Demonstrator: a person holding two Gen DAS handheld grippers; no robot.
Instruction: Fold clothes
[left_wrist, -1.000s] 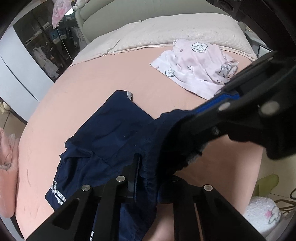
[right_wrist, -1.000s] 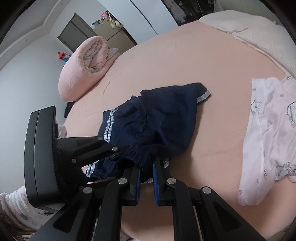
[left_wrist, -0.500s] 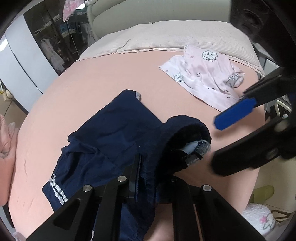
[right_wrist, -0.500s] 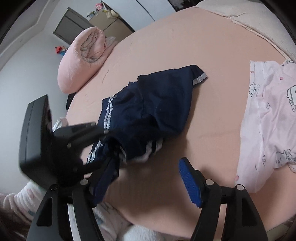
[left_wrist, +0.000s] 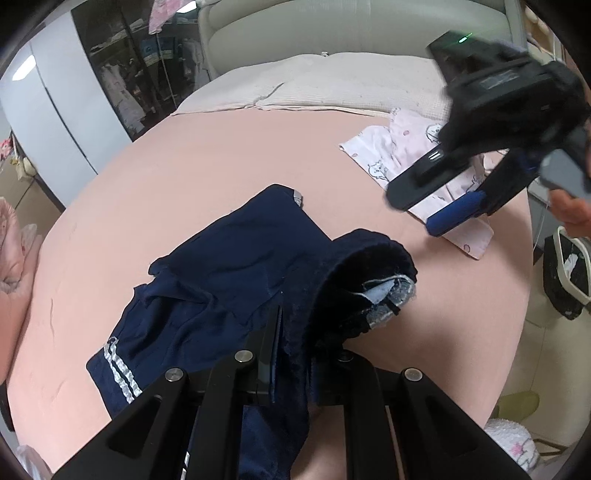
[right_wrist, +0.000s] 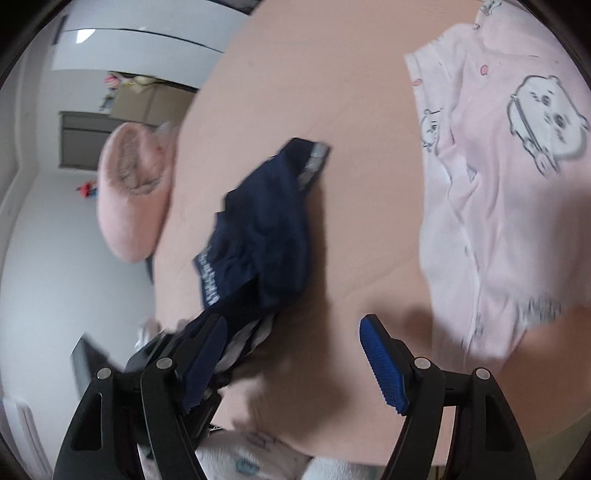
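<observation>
Navy shorts (left_wrist: 236, 280) lie crumpled on the pink bed (left_wrist: 221, 158), waistband clamped in the left tool (left_wrist: 295, 354). The right tool (right_wrist: 295, 358), jaws just opened and empty, likely needs a fresh grip to spread them flat.

Both wrist views look down, sharing bed (left_wrist: 229, 177).

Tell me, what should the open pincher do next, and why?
Probably bring the right gripper back to the blue shorts and pinch a free edge. Its jaws have just been opening and hold nothing, while the left gripper alone pinches the bunched waistband.
</observation>
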